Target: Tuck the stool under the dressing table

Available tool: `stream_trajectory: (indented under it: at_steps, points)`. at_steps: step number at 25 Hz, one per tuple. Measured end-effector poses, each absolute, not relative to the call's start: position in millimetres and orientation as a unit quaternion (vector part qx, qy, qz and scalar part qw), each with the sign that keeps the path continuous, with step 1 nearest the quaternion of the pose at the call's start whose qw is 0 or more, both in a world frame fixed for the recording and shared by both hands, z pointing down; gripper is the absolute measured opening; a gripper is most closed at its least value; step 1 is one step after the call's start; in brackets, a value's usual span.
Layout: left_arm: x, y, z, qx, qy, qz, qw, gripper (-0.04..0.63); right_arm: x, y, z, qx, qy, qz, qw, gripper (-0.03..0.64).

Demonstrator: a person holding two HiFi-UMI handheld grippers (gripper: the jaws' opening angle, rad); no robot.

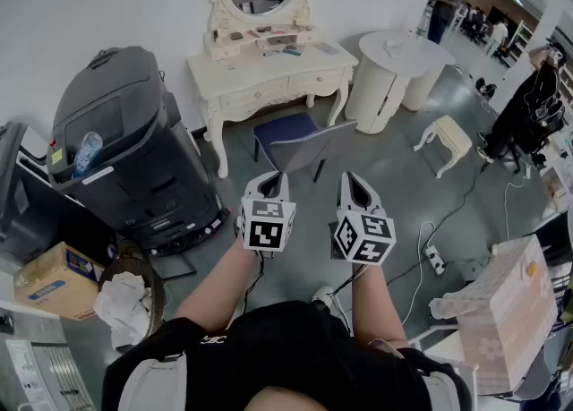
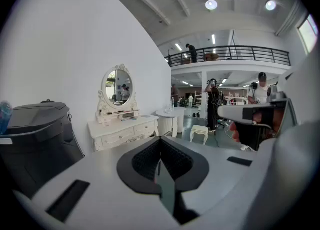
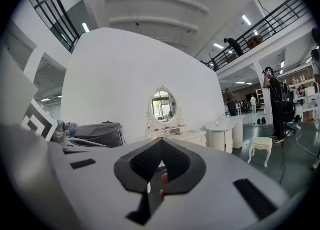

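Note:
The cream dressing table (image 1: 269, 73) with an oval mirror stands against the far wall; it also shows as the dressing table (image 2: 122, 129) and the dressing table (image 3: 175, 135). A blue-seated chair (image 1: 295, 142) with a grey back stands at its front, partly under it. A small cream stool (image 1: 445, 139) stands apart on the floor to the right, seen too as the stool (image 2: 199, 131) and the stool (image 3: 261, 146). My left gripper (image 1: 273, 182) and right gripper (image 1: 355, 184) are held side by side, short of the chair. Both are shut with nothing between the jaws, as with the left gripper (image 2: 160, 141) and right gripper (image 3: 161, 146).
A large black machine (image 1: 125, 149) stands left of the dressing table, and a round white pedestal table (image 1: 394, 64) right of it. A cardboard box (image 1: 54, 279) lies at lower left. A power strip (image 1: 434, 260) and cables lie on the floor at right. People stand at far right.

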State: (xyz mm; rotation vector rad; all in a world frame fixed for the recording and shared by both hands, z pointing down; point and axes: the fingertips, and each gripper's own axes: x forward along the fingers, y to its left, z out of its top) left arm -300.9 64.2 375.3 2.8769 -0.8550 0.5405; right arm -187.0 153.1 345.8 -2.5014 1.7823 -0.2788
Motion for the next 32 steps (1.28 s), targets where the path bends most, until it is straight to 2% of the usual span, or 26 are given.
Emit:
stream_trajectory:
  at_steps: [11, 23, 32]
  points:
    - [-267, 73, 384, 0.937, -0.291, 0.193, 0.028, 0.008, -162, 162, 363, -0.799, 0.59, -0.107, 0.031, 0.003]
    - [-180, 84, 382, 0.935, -0.301, 0.188, -0.001, 0.008, -76, 170, 365, -0.79, 0.604, -0.1, 0.019, 0.003]
    - [-117, 103, 394, 0.922, -0.319, 0.22, 0.013, 0.008, -3, 185, 371, -0.779, 0.617, -0.113, 0.013, 0.003]
